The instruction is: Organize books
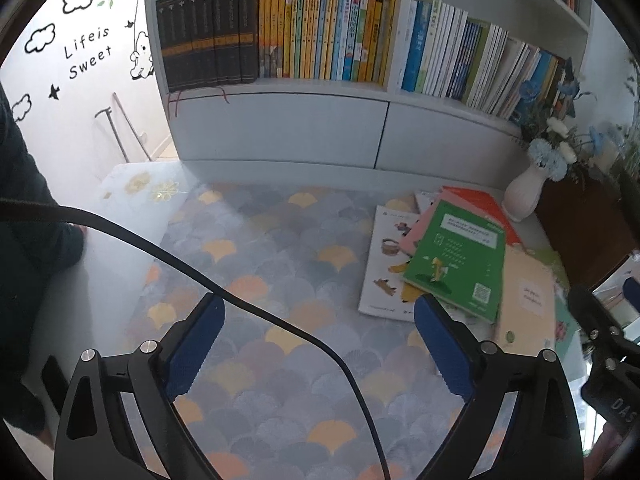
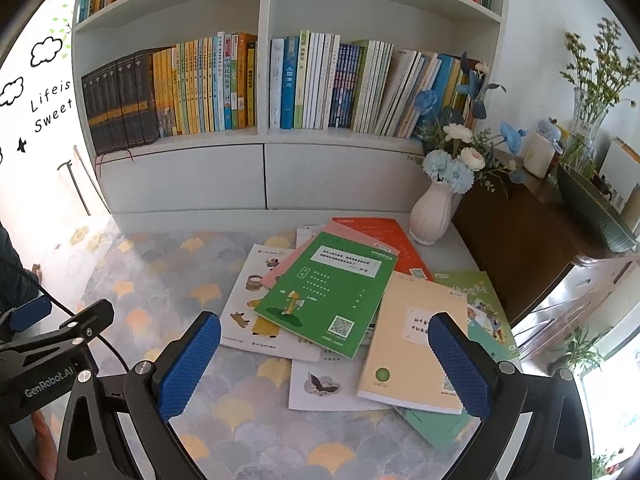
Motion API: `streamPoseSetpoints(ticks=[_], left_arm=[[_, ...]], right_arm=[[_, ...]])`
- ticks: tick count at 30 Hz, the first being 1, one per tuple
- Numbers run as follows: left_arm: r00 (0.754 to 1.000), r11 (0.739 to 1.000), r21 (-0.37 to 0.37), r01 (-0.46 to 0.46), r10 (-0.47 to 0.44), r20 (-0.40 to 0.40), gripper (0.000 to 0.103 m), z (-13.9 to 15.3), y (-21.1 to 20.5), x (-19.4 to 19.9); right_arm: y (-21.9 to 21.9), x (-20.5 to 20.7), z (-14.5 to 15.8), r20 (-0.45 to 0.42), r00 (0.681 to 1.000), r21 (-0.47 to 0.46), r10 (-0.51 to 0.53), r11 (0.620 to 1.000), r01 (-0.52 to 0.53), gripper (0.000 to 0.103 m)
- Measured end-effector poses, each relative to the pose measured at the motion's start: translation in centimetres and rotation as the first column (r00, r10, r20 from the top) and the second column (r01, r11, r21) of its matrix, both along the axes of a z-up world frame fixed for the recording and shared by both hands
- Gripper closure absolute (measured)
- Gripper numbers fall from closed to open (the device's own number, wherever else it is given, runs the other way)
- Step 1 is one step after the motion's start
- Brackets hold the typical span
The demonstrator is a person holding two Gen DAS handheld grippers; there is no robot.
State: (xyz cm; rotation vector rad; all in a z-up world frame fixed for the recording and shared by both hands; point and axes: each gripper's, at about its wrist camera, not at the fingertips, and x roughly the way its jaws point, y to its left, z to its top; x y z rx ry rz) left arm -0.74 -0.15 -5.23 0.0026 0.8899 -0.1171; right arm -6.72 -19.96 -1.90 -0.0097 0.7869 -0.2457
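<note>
- In the left wrist view, the left gripper [image 1: 318, 344] is seen with its blue pads spread wide; nothing is between them, only the patterned table cover [image 1: 256, 248] below
- A black cable [image 1: 256, 308] is seen lying across that gap
- The pile of books [image 1: 452, 264] is found off to the right on the cover, near the white vase [image 1: 524, 192], well apart from the left pads
- The green book [image 1: 460, 256] is laid flat on top of the pile; its long side runs from near the gripper up and away toward the bookshelf [image 1: 280, 128], tipped a little to the right
- In the right wrist view, the right gripper [image 2: 324, 364] is also held wide open and empty, and it is pointed down at the pile, likely so a book can be picked next
- The green book [image 2: 332, 292] is seen flat, cover up, with its near short edge close to the gap between the pads
- The cream book [image 2: 404, 352] is laid beside it, partly hidden behind the right pad
- The books on the shelf are stood upright with spines out, so the loose ones are probably meant to be placed there the same way
- Part of the left gripper [image 2: 52, 344] is seen at the left edge
</note>
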Motion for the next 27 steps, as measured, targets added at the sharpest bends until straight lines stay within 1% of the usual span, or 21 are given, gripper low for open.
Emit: streamPoseSetpoints(ticks=[6,10,13,16,19,21,22,23,24,25,27], left_arm=[[1.0,0.999,0.048,0.017,-0.017,0.01,0.007,-0.1,-0.8,0.0],[0.999,0.998,0.043,0.041,-0.042,0.011,0.007,-0.2,-1.4,0.1],[0.996,0.996,0.014,0.089,-0.089,0.019,0.007,0.1,-2.1,0.3],[0.984,0.983,-0.03,0.179,-0.179,0.023,0.007,0.9,-3.5,1.0],[0.973,0.973,-0.027,0.229,-0.228,0.043,0.007,1.8,-5.3,2.1],[0.958,0.959,-0.014,0.281,-0.28,0.067,0.005,2.0,-6.6,2.8],[0.94,0.942,-0.028,0.336,-0.333,0.068,0.002,1.5,-7.4,3.3],[0.923,0.922,-0.061,0.383,-0.38,0.055,0.002,1.0,-7.8,3.7],[0.897,0.888,-0.129,0.441,-0.442,0.027,0.002,-0.4,-8.2,4.5],[0.884,0.872,-0.175,0.456,-0.467,-0.023,0.002,-2.1,-8.5,5.3],[0.884,0.878,-0.205,0.434,-0.459,-0.095,0.003,-4.9,-8.8,6.5]], right_arm=[[-0.8,-0.1,-0.3,-0.009,1.0,0.016,-0.025,1.0,0.025,0.0],[-2.5,-0.1,-0.4,-0.011,0.998,0.026,-0.064,0.998,0.064,0.0],[-4.4,-0.4,-0.3,0.0,0.995,0.017,-0.101,0.995,0.101,0.0],[-6.9,-0.9,0.0,0.006,0.988,0.019,-0.154,0.988,0.153,0.0],[-9.5,-1.4,0.2,0.018,0.977,0.053,-0.213,0.976,0.212,0.0],[-10.7,-1.5,-0.1,0.012,0.97,0.063,-0.244,0.968,0.243,0.0],[-11.2,-1.4,-0.4,0.002,0.965,0.062,-0.261,0.964,0.26,0.0],[-11.5,-1.3,-0.8,-0.008,0.962,0.059,-0.273,0.96,0.273,0.0],[-11.8,-1.1,-1.3,-0.024,0.958,0.053,-0.286,0.956,0.287,0.0],[-12.1,-0.9,-2.0,-0.038,0.954,0.048,-0.297,0.953,0.298,0.0],[-12.6,-0.4,-3.6,-0.067,0.953,0.068,-0.296,0.951,0.301,0.0]])
